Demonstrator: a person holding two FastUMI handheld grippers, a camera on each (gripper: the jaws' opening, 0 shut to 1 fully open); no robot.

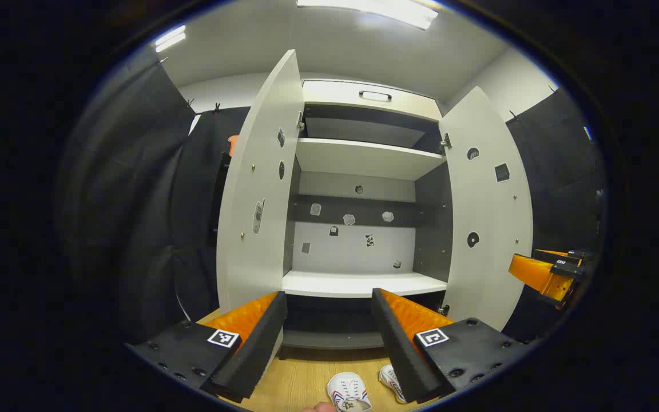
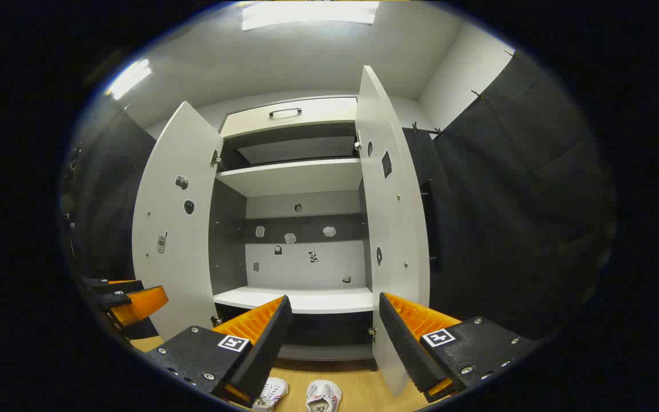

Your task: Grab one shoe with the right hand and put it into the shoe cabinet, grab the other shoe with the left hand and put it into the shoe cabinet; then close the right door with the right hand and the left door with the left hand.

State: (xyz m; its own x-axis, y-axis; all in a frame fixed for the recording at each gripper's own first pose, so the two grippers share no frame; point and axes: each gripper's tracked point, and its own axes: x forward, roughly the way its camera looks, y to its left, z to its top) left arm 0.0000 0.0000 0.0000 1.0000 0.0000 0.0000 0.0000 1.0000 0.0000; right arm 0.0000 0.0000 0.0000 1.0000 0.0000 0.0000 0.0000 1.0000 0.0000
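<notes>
In the left gripper view, the left gripper [image 1: 328,337] holds its two wedge-shaped fingers wide apart, with nothing between them and nothing touching them; each finger has a ribbed inner pad [image 1: 249,316] and a flat block base carrying a small square black-and-white marker. Beyond the gap between the fingers stands the tall white shoe cabinet [image 1: 364,183] of smooth board with dark side panels, and its two doors both stand swung open: the left door [image 1: 258,189] rises above the left finger, the right door [image 1: 487,212] above the right finger. Inside I count two white shelves, with small stickers dotted on the back panel, and a drawer front with one metal handle at the top. Below the fingertips, on the light wooden floor [image 1: 301,375], lie two white low sneakers with red and blue side stripes: one shoe [image 1: 348,391] just under the gap, the other shoe [image 1: 391,382] partly hidden by the right finger. The other gripper shows well off beyond the right finger. In the right gripper view, the right gripper [image 2: 334,337] is likewise spread wide and empty, touching nothing. Both sneakers lie on the floor under the gap between its fingers, side by side and near each other but apart.
</notes>
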